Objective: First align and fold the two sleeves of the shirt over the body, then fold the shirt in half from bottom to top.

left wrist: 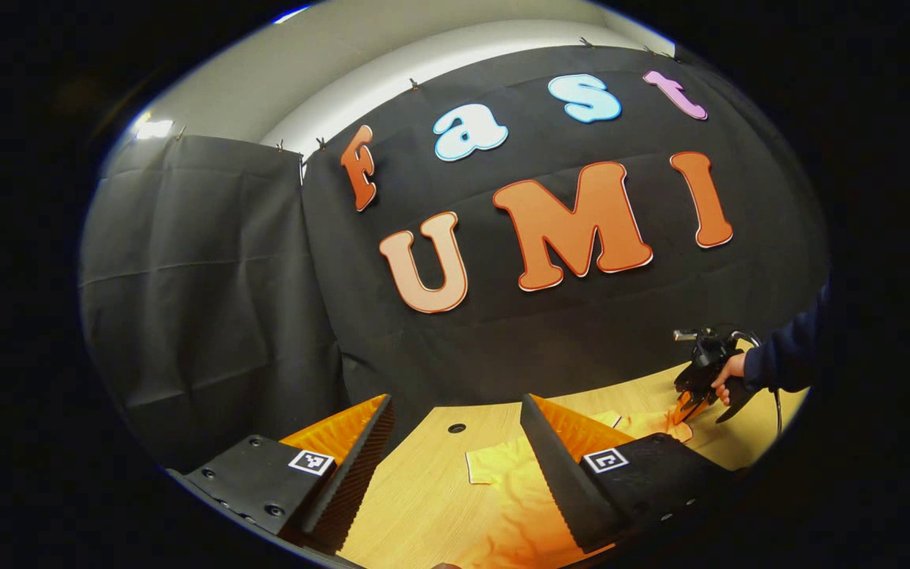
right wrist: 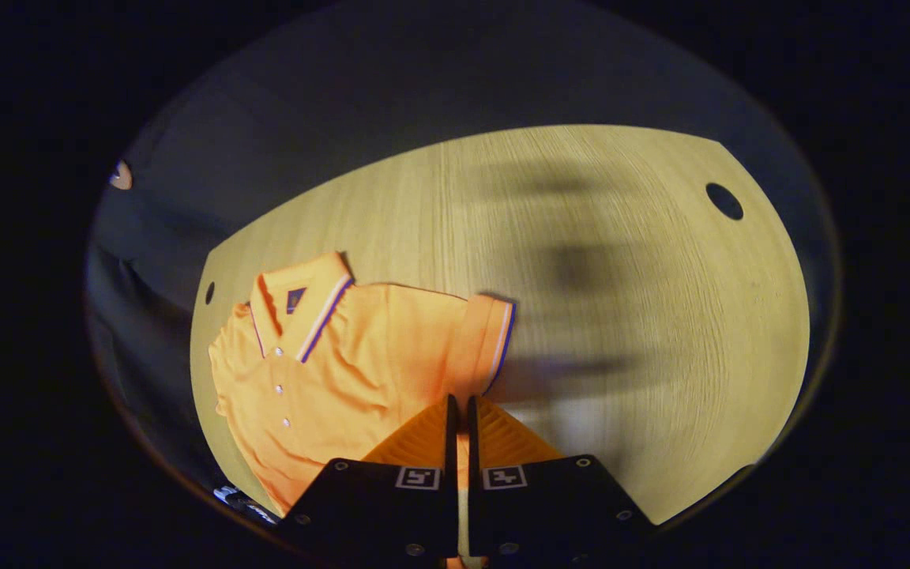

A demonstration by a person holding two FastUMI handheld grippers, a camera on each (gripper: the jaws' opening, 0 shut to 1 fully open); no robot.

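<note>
In the right gripper view, nearest to me, my right gripper has its jaws pressed together, with only a thin slit between them. A sliver of orange cloth shows in that slit, low down between the finger bases, and the tips sit on the near edge of the shirt, just below its right sleeve. I take it that I am pinching the fabric there, though the grip itself is hidden beneath the fingers.

The shirt is an orange polo lying flat on the wooden table, in the left half of this view. Its button placket runs down the left side. The collar, trimmed with dark and pale stripes, points toward the far left. The striped cuff of the sleeve lies just beyond my fingertips, to the right. Past it the tabletop is bare wood with soft shadows, and a round hole sits near the far right corner.

In the left gripper view, my left gripper is spread wide and holds nothing. It is raised above the table, with the shirt's cloth seen below, between and beyond the fingers. Farther off to the right, a hand in a dark sleeve holds the other gripper down at the far edge of the shirt.
</note>
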